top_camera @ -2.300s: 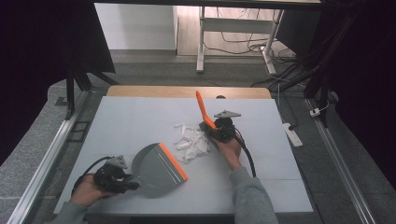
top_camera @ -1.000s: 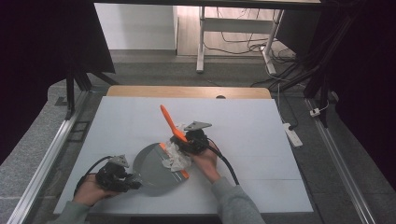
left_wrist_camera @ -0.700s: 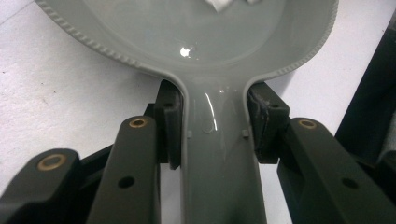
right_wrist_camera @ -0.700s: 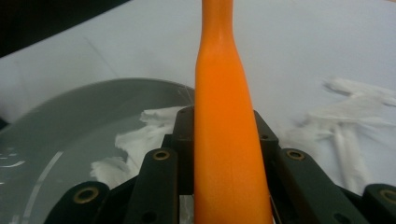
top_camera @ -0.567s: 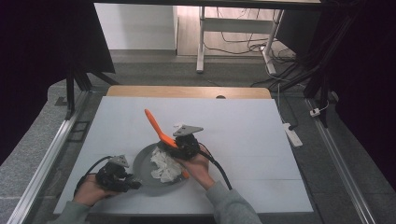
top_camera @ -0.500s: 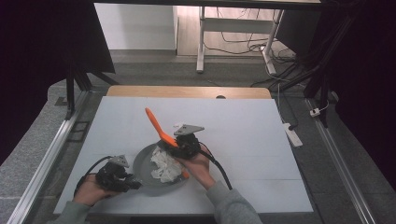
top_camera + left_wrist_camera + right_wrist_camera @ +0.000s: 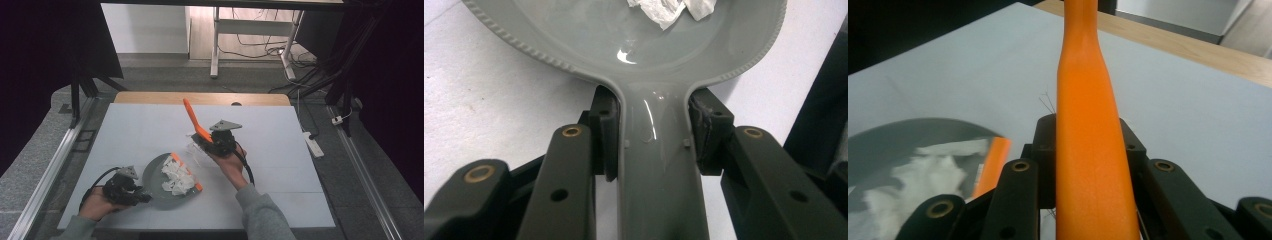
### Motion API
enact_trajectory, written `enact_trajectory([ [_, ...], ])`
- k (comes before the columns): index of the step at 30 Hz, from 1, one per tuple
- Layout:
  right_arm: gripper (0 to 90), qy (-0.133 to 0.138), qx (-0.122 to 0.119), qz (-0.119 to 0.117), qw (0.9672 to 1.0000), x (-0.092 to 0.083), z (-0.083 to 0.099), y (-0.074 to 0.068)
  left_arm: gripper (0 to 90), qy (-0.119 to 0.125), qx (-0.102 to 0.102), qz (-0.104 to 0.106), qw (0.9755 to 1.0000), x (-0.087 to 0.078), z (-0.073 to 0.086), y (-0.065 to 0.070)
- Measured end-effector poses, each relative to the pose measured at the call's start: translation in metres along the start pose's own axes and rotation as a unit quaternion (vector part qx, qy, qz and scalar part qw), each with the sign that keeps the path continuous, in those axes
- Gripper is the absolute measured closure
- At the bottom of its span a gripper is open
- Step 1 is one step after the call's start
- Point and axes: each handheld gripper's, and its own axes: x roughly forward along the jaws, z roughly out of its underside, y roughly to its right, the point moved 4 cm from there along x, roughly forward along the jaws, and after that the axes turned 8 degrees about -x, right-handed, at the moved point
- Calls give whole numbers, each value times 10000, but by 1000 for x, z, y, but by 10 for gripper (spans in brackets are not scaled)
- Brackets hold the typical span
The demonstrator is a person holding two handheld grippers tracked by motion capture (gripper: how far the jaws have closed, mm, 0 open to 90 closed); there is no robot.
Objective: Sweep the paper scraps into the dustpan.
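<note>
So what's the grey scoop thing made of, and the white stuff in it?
The grey dustpan looks like hard, glossy plastic: light glints off its smooth pan and handle, and its rim has a molded ribbed edge. Its orange lip may be rubber, though that is hard to tell. The white scraps look like crumpled tissue or thin paper, with a matte surface and torn, wrinkled edges.

Even overhead light, dark surroundings; glare on dustpan [image 7: 634, 50]; close-ups soft.
</note>
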Motion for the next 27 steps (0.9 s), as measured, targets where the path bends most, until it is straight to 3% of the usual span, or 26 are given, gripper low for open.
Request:
enact_trajectory([
  [8,700,-25,317,272,9991,11,3,39,609,-1,-127,-41,9999,2,-1,-3],
  [14,701,-79,394,291,9988,24,2,54,610,13,-142,-55,9999,3,-2,-4],
  [27,701,-440,4,223,9988,83,-7,66,610,121,-297,-124,9994,4,-5,-10],
])
